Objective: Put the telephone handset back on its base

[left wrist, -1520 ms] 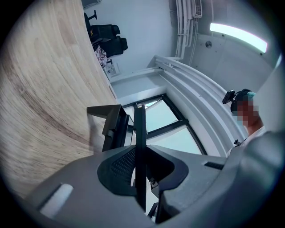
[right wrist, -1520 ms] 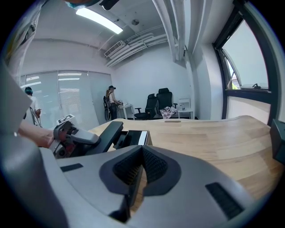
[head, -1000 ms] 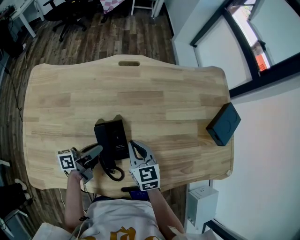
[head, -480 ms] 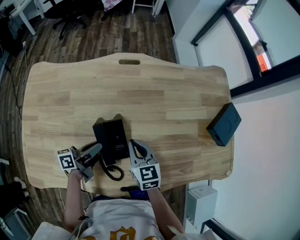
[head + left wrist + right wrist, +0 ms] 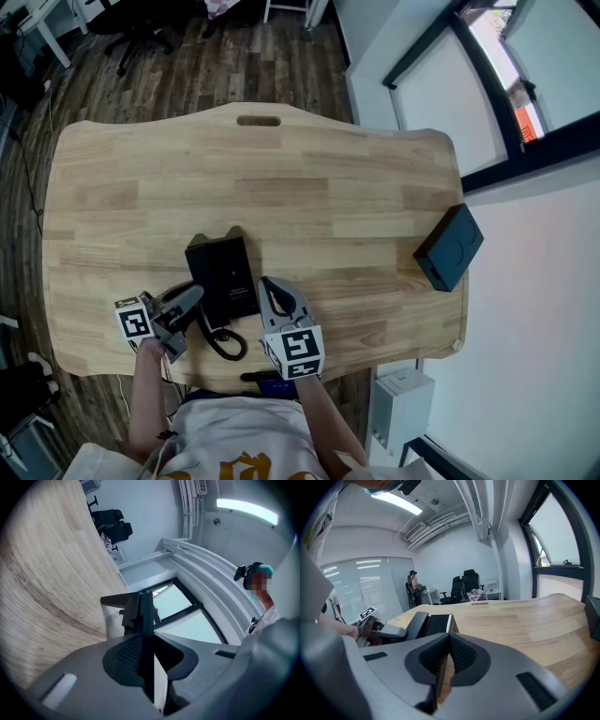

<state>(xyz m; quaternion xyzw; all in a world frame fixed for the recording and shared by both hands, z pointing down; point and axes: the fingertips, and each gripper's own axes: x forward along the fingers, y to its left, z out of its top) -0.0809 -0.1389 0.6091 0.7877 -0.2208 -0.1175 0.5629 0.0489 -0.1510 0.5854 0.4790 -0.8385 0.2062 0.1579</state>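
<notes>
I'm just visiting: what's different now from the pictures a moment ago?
Nothing visibly changed. The left gripper stays closed on the telephone handset beside the telephone base. The right gripper stays shut and empty on the base's other side. The black box is still near the edge of the wooden table.

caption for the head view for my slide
The left gripper and right gripper flank a black telephone and its coiled cord on a wooden table.
</notes>
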